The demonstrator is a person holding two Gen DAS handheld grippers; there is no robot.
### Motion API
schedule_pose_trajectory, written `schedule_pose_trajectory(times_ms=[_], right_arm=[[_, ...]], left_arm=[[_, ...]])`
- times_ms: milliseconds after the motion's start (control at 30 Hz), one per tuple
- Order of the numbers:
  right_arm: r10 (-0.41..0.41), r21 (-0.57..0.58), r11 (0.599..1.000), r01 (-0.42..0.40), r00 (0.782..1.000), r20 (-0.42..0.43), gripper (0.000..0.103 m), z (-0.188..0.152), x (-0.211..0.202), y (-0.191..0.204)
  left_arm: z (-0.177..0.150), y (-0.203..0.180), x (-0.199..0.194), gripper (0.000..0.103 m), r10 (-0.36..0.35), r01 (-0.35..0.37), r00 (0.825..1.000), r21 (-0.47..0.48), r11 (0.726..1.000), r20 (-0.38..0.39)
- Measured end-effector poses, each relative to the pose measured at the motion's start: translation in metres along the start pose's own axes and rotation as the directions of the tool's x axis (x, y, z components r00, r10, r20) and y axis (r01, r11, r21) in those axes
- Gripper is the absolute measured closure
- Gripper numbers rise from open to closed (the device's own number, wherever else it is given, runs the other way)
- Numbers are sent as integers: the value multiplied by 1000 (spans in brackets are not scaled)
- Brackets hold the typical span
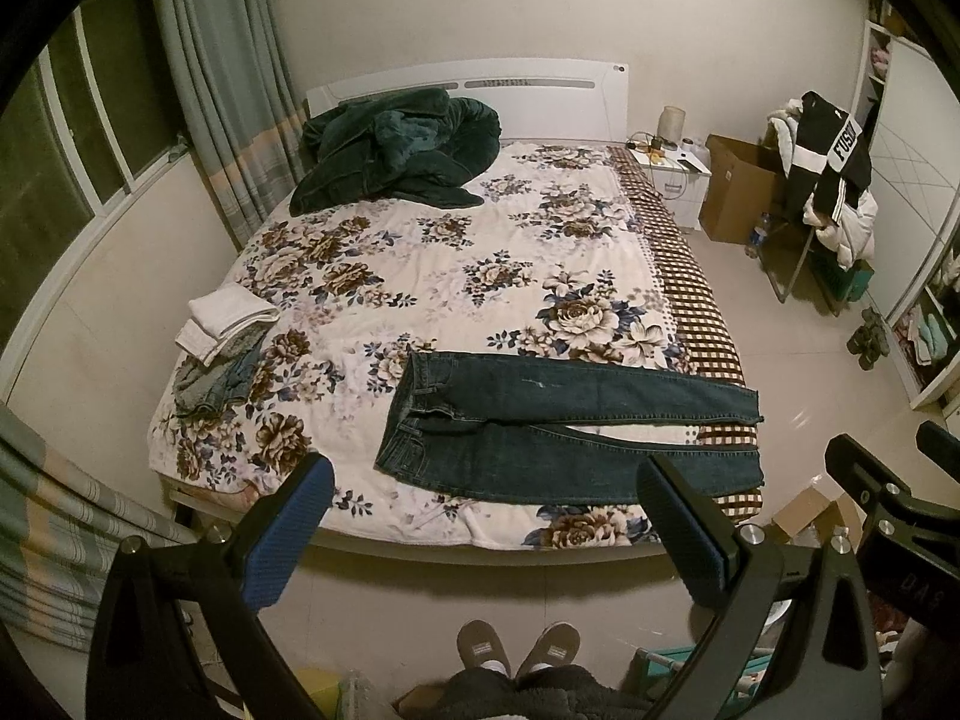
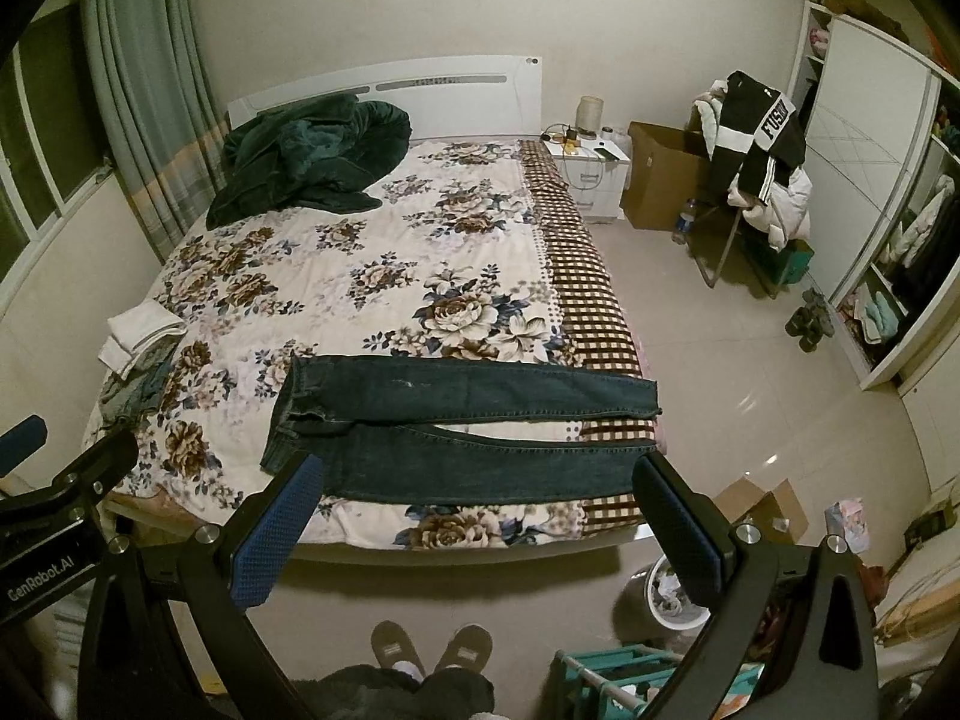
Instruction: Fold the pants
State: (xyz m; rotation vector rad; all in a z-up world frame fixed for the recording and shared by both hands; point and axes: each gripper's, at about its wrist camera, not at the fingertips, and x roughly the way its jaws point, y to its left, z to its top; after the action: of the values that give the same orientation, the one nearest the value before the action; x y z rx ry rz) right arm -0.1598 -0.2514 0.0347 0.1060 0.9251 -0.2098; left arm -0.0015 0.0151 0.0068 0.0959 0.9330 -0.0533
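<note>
Dark blue jeans (image 1: 558,420) lie spread flat across the near end of the bed, waistband to the left, both legs running right to the bed's edge; they also show in the right wrist view (image 2: 456,426). My left gripper (image 1: 486,510) is open and empty, held back from the bed above the floor. My right gripper (image 2: 480,510) is open and empty too, at a like distance. The right gripper's finger shows at the right edge of the left wrist view (image 1: 864,480).
The bed has a floral cover (image 1: 420,276). A dark green blanket (image 1: 396,156) is heaped near the headboard. A small stack of folded clothes (image 1: 222,324) lies at the bed's left edge. A chair with clothes (image 2: 756,174), boxes (image 2: 654,180) and a nightstand (image 2: 594,174) stand to the right.
</note>
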Motion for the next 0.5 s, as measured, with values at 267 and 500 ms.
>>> schedule_pose_trajectory(times_ms=[267,500], right_arm=[[2,-1,1000,-2,1000,2,0,0,-3,5],[4,2,1000,-4,1000,2,0,2,-6,11]], left_arm=[[0,-2,0,0,0,0,1000,0,1000,3],[2,-5,-5,0,-1,1,1000,-1,1000,5]])
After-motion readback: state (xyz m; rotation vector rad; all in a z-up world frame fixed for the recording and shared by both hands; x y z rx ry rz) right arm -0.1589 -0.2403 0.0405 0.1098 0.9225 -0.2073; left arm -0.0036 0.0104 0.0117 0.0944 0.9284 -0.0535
